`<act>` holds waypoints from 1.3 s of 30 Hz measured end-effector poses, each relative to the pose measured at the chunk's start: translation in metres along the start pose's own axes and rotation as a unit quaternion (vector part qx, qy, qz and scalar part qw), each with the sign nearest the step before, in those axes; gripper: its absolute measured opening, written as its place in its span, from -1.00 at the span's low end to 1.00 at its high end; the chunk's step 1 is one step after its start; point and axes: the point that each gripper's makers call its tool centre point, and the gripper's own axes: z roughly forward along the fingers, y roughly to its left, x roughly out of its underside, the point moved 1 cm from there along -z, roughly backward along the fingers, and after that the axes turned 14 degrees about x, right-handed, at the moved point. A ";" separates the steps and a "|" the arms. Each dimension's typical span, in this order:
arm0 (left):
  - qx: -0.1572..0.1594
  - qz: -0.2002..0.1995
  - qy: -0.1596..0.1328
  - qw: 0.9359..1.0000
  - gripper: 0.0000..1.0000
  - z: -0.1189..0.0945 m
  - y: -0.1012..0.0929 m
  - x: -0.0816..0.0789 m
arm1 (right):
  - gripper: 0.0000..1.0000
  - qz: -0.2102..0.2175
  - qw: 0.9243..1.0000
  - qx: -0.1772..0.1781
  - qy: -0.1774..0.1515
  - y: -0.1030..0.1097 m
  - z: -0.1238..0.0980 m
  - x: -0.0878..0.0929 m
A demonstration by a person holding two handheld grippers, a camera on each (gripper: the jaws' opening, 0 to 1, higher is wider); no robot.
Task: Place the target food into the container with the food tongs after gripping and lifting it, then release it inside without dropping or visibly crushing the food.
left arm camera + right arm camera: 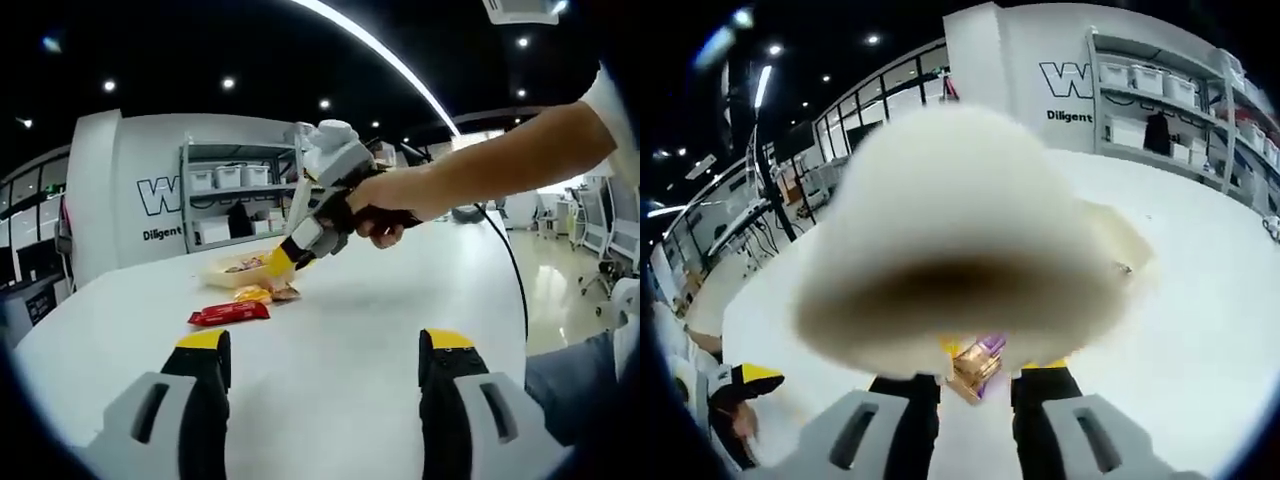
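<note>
Item: small crinkly purple-and-gold wrapped snack, held between my right gripper jaws, just beside the shallow cream plastic container. Light, crushable; grip mid-wrapper, gently. My left gripper hangs wide, empty.

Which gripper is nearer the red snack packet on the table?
Right. The right gripper works just beyond the red snack packet, by the container. The left gripper hangs back, jaws open, short of it.
</note>
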 end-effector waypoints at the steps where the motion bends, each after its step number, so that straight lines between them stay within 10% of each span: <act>1: 0.002 0.000 -0.001 1.000 0.50 0.000 -0.001 0.000 | -0.58 0.008 1.000 0.001 0.003 -0.002 0.000 0.001; 13: 0.007 0.004 0.001 1.000 0.48 0.001 -0.004 0.000 | -0.59 0.002 0.999 0.027 0.033 -0.031 -0.007 0.010; 19: 0.009 0.003 -0.003 1.000 0.48 0.002 -0.002 -0.001 | -0.58 0.041 0.999 0.032 -0.001 -0.040 -0.010 -0.013; 39: 0.008 0.005 -0.002 1.000 0.43 0.001 -0.004 -0.001 | -0.58 -0.079 0.996 0.043 -0.001 -0.011 -0.010 0.010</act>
